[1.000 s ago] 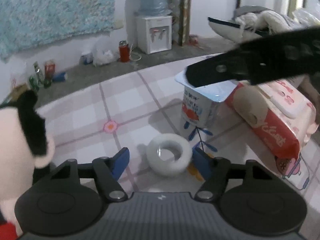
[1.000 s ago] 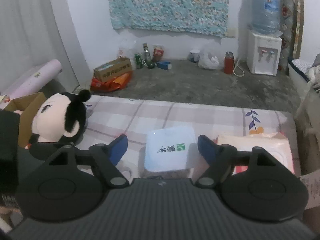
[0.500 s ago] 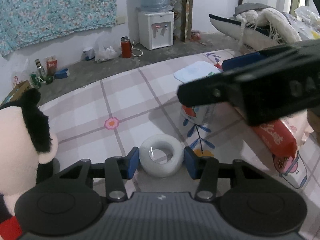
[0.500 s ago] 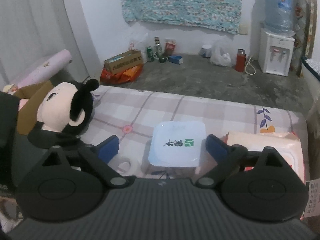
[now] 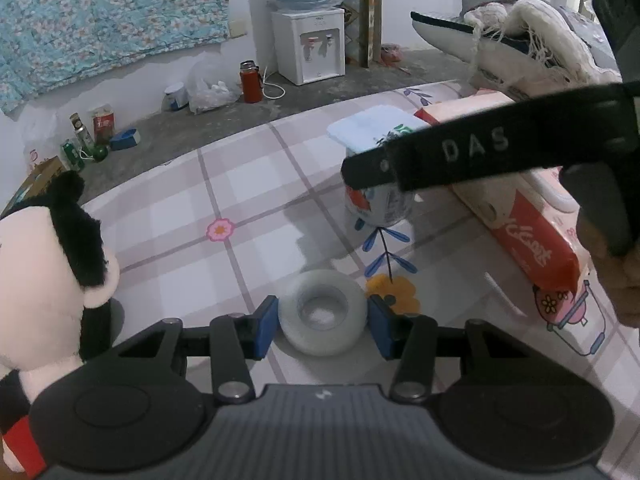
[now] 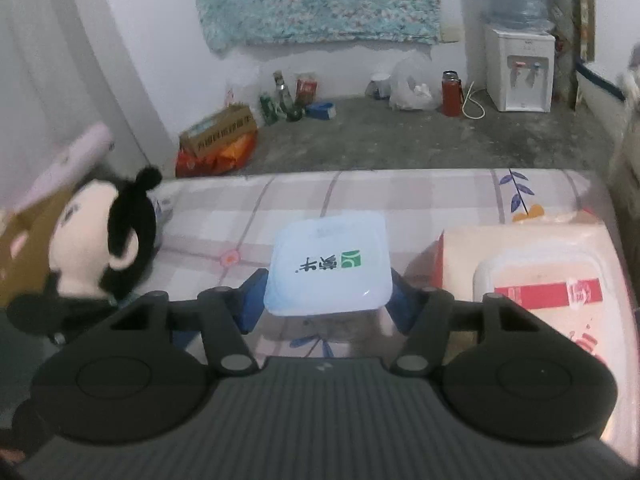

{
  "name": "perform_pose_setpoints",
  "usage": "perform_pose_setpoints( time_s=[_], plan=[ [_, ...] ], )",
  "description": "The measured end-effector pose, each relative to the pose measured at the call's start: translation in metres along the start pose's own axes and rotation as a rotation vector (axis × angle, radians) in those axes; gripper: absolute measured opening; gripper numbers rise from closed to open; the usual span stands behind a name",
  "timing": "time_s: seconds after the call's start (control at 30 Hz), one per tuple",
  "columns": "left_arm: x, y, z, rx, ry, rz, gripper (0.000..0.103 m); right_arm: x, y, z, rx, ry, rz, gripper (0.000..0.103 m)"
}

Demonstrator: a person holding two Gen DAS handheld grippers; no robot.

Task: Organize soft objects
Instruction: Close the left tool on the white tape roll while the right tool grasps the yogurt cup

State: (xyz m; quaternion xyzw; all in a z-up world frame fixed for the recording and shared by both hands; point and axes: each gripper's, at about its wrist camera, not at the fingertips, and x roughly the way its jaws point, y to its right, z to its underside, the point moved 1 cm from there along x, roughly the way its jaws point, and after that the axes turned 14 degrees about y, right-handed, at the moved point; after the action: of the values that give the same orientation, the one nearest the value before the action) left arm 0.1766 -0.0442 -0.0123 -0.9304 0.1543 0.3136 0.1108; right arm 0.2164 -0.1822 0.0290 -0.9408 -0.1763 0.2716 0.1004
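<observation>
A white soft ring (image 5: 323, 322) lies on the checked bed sheet (image 5: 260, 200), and my left gripper (image 5: 323, 325) is shut on it with a blue pad against each side. Further back stands a yogurt cup (image 6: 328, 264) with a pale blue lid. My right gripper (image 6: 326, 306) straddles it, its jaws closing, the pads touching the cup's sides under the lid. In the left wrist view one black right finger (image 5: 460, 156) crosses in front of the cup (image 5: 378, 208). A plush doll (image 5: 48, 280) with black hair sits at the left. A pink and red wipes pack (image 5: 532, 236) lies right of the cup.
The plush doll (image 6: 100, 248) leans near a brown cardboard box (image 6: 20, 248) at the bed's left edge. The wipes pack (image 6: 540, 280) fills the right. Beyond the bed is bare floor with a water dispenser (image 6: 520, 72), a red flask (image 6: 450, 94) and bottles. Piled bedding (image 5: 520, 36) lies far right.
The left jaws have closed from wide apart onto the white ring. The right jaws first spread wider, then closed in against the yogurt cup's sides.
</observation>
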Motion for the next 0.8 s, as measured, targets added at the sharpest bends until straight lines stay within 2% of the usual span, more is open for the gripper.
perform_pose_setpoints(
  time_s=[0.13,0.33,0.43,0.53,0.63,0.8],
  plan=[
    [-0.004,0.001,0.003,-0.008,0.002,-0.003,0.049,-0.005,-0.004,0.002,-0.039,0.027,0.047,0.059],
    [-0.015,0.012,0.009,0.039,0.017,-0.023,0.049,-0.021,0.002,0.009,-0.001,0.034,0.034,0.059],
    [-0.021,0.015,0.008,0.021,0.027,-0.030,0.049,-0.031,-0.001,0.011,-0.010,0.056,0.041,0.059],
    [-0.029,0.015,0.003,-0.012,0.031,-0.033,0.049,-0.048,-0.004,0.009,0.012,0.094,0.031,0.059],
    [-0.043,0.019,0.000,0.006,0.043,-0.035,0.049,-0.067,-0.010,0.008,0.030,0.129,0.010,0.059],
    [-0.088,0.017,0.000,-0.025,0.085,-0.041,0.049,-0.114,-0.021,0.008,0.060,0.196,-0.017,0.059]
  ],
)
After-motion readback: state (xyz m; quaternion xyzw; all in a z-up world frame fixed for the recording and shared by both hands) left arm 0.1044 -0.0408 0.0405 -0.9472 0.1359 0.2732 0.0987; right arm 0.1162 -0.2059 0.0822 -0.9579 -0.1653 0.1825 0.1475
